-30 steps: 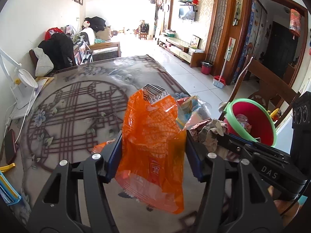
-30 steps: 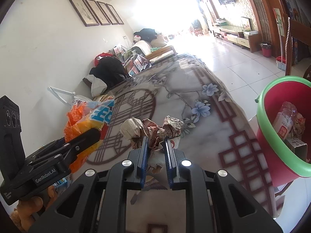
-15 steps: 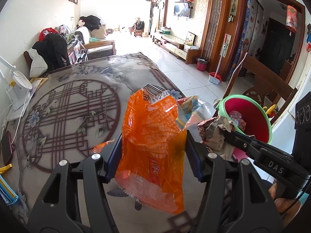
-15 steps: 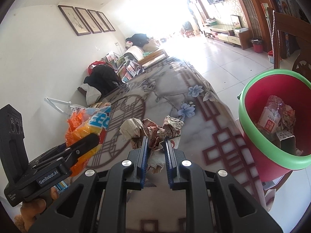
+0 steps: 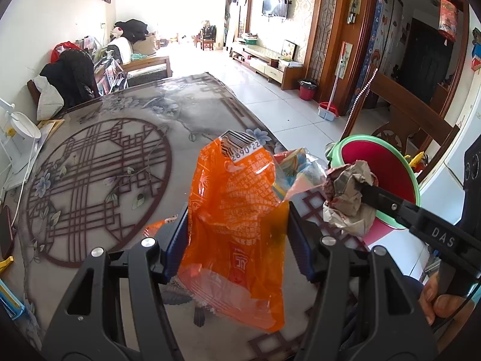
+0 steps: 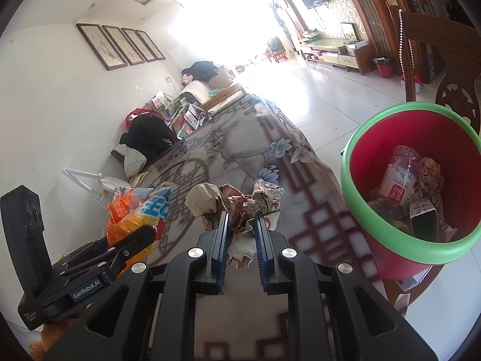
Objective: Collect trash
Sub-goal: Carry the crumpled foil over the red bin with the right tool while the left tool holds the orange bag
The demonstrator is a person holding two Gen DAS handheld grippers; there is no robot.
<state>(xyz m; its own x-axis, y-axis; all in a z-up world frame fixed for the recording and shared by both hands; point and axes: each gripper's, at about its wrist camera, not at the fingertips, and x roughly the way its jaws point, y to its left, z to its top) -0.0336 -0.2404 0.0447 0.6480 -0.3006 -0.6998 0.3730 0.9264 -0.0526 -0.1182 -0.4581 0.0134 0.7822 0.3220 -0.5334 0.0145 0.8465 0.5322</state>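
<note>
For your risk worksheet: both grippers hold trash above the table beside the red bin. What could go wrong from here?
1. The crumpled paper bulges past the right gripper; loose parts could snag on the bin rim and fall outside.
2. The orange wrapper hangs limp from the left gripper, with other wrappers bunched behind; one might slip free before reaching the bin.

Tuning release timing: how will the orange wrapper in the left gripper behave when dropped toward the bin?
Probably floppy: the orange wrapper hangs limp and creased between the left gripper fingers. Likely very light, thin film, so it may flutter rather than fall straight into the red bin.
</note>
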